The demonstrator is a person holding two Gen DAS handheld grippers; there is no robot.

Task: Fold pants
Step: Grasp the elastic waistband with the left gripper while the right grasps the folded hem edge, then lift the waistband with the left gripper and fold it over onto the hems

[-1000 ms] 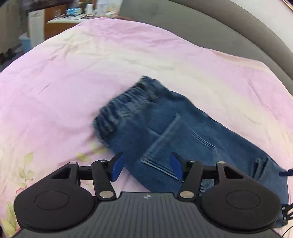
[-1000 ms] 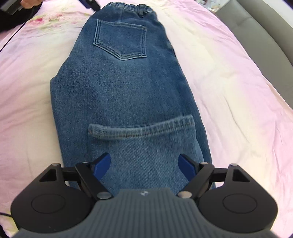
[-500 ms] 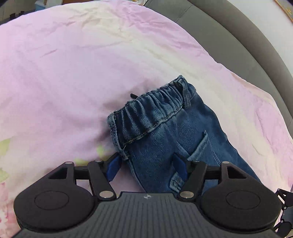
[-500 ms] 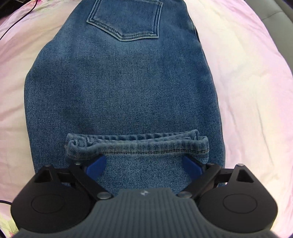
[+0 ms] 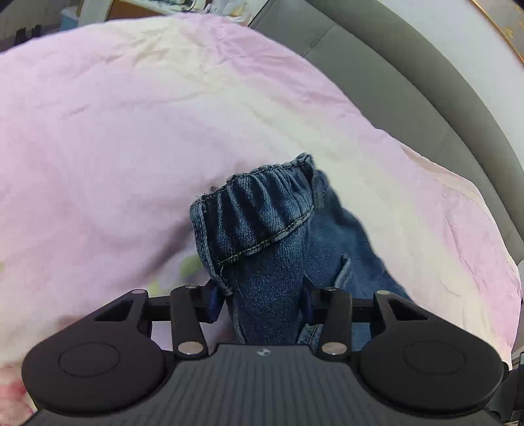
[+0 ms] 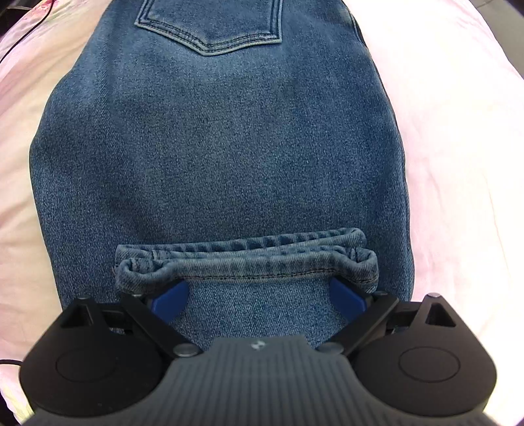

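Blue denim pants [image 6: 222, 147] lie folded lengthwise on a pink bed sheet [image 5: 114, 131]. In the left wrist view my left gripper [image 5: 260, 300] is shut on the waist end of the pants [image 5: 265, 229], with the elastic waistband bunched and lifted above the fingers. In the right wrist view my right gripper [image 6: 258, 296] is open wide, its blue fingertips [image 6: 170, 296] straddling the leg end just below the stacked hems [image 6: 249, 260]. A back pocket [image 6: 209, 26] shows at the top.
A grey upholstered headboard [image 5: 409, 82] curves along the right of the bed. Furniture with clutter [image 5: 147, 6] stands beyond the bed's far edge. A black cable [image 6: 19, 36] lies on the sheet at the upper left of the right wrist view.
My left gripper moved up to the waistband and shut on it, bunching and lifting the denim. My right gripper moved forward to the leg hems and stayed open.
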